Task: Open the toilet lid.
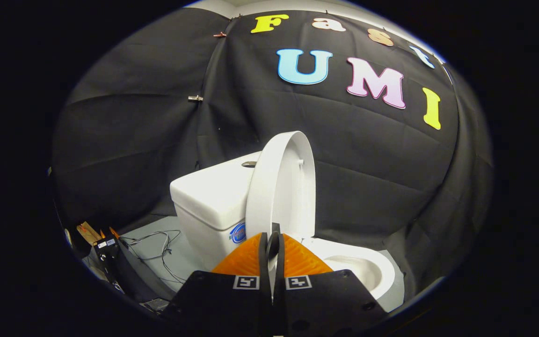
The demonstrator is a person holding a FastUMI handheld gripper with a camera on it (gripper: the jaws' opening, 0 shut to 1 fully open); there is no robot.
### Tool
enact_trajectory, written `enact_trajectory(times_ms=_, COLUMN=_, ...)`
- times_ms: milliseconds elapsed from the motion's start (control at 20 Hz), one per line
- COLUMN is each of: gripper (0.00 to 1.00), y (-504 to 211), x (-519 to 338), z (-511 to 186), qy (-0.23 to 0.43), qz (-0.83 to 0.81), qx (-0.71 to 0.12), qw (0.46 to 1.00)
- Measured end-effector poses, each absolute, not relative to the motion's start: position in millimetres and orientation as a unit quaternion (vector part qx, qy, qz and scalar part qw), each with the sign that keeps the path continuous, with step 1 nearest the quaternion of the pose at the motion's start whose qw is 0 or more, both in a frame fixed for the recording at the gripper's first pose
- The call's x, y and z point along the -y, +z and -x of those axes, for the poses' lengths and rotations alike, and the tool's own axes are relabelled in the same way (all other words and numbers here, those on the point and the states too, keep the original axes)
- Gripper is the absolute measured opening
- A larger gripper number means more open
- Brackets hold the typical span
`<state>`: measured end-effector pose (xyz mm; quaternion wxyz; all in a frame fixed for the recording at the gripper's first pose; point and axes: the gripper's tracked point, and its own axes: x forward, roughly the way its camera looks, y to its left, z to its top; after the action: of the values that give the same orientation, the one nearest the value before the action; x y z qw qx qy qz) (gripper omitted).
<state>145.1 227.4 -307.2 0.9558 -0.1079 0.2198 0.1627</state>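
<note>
The white toilet lid (281, 187) stands raised, nearly upright, with its back towards the white tank (208, 196). Below and to the right of it lies the open seat and bowl (367, 267). My gripper (273, 234) sits low in front of the lid's bottom end, near the hinge. Its two fingers are pressed together with only a thin slit between them and nothing held. The fingertips overlap the lid's lower edge in view, so I cannot tell whether they touch it.
A flush button (249, 164) sits on top of the tank. Loose cables (157, 243) lie on the grey floor left of the toilet, beside a dark device and cardboard bits (103, 245). Black cloth walls close in behind and on both sides.
</note>
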Motion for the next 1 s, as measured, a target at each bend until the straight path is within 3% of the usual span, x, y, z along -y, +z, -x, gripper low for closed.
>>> enact_trajectory(times_ms=150, gripper=0.2, y=-308, x=-226, z=-141, qy=0.17, qz=0.08, qx=-0.233, qw=0.954)
enact_trajectory(times_ms=400, gripper=0.99, y=-260, x=-203, z=-134, qy=0.156, qz=0.052, qx=-0.196, qw=0.967)
enact_trajectory(times_ms=1000, gripper=0.99, y=-77, x=-130, z=-74, qy=0.091, qz=0.059, qx=-0.054, qw=0.993)
